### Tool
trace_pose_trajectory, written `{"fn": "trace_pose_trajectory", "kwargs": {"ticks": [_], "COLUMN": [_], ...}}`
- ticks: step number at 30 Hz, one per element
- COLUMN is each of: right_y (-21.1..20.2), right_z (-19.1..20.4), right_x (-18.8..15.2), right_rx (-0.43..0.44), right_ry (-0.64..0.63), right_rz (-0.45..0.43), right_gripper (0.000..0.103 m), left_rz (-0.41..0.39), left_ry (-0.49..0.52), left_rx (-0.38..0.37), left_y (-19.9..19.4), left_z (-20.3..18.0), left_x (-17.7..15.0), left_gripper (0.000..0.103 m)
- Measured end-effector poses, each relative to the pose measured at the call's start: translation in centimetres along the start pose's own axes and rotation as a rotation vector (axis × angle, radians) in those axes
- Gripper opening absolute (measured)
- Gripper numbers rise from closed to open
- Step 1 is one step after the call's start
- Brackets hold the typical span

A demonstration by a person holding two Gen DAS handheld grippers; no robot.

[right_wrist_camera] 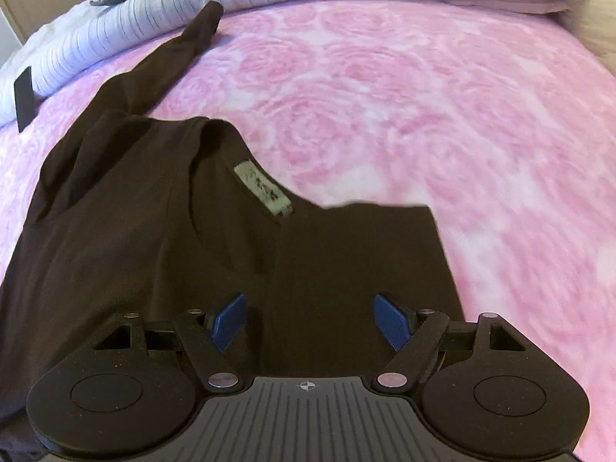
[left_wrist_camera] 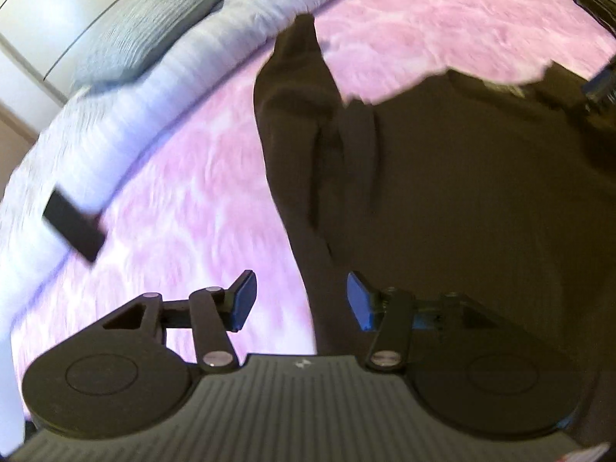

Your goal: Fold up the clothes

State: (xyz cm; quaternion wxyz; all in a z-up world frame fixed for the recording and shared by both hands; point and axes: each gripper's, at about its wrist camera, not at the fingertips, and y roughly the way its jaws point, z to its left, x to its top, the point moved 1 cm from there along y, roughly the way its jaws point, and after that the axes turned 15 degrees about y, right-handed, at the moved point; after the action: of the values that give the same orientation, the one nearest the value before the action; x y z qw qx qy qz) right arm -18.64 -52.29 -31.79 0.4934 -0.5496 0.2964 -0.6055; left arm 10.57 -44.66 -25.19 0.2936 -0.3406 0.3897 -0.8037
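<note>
A shirt (right_wrist_camera: 154,231) lies on my blanket (right_wrist_camera: 423,115), its sleeve (right_wrist_camera: 184,50) reaching the quilt (right_wrist_camera: 154,27), apparently touching.

Left gripper (left_wrist_camera: 300,300) is angled downward, jaws parted, nothing held between them. Right gripper (right_wrist_camera: 312,323) is angled downward, jaws spread wide, nothing gripped.

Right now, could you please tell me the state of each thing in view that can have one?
Dark shirt: lying on the pink blanket, right side folded in, one sleeve stretched out, neck label showing.
Left gripper: open, nothing between its fingers.
Right gripper: open above the shirt, holding nothing.
Striped duvet: bunched along the blanket's far edge.
Grey pillow: resting on the duvet.
</note>
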Motion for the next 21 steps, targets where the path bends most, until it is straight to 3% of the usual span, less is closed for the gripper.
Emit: {"fn": "trace_pose_trajectory", "kwargs": {"ticks": [4,8,11,12,13,14,15,17,21], "right_y": [0.6,0.1,-1.2,-1.7,-2.2,-2.8,-3.3,-4.8,-8.5], "right_z": [-1.0,-2.6,-3.2,-3.3,-3.2,-3.2,-3.1,-3.0,-2.9], "right_x": [0.8,0.3,-0.1,0.0,0.3,0.5,0.8,1.9,5.9], "right_rx": [-0.052,-0.081,-0.088,-0.092,-0.100,-0.108,-0.116,-0.130,-0.115], "right_ry": [0.033,0.092,0.114,0.127,0.135,0.142,0.150,0.168,0.187], "right_rz": [-0.014,-0.003,-0.024,-0.035,-0.053,-0.071,-0.088,-0.138,-0.271], "right_gripper": [0.076,0.020,0.009,0.008,0.006,0.005,0.005,0.005,0.005], "left_rz": [-0.060,-0.087,-0.055,-0.041,-0.029,-0.025,-0.033,-0.072,-0.143], "left_ry": [-0.012,-0.053,-0.105,-0.125,-0.141,-0.146,-0.149,-0.185,-0.388], "left_rx": [-0.052,-0.128,-0.194,-0.218,-0.241,-0.257,-0.253,-0.202,-0.021], "left_y": [5.3,11.3,14.9,16.1,17.2,17.5,17.2,15.7,10.3], "left_z": [3.7,6.5,7.7,8.1,8.4,8.5,8.6,9.9,16.8], "left_x": [3.4,6.5,7.9,8.3,8.7,8.9,8.9,8.4,5.0], "left_gripper": [0.049,0.049,0.049,0.043,0.025,0.017,0.011,0.010,0.010]}}
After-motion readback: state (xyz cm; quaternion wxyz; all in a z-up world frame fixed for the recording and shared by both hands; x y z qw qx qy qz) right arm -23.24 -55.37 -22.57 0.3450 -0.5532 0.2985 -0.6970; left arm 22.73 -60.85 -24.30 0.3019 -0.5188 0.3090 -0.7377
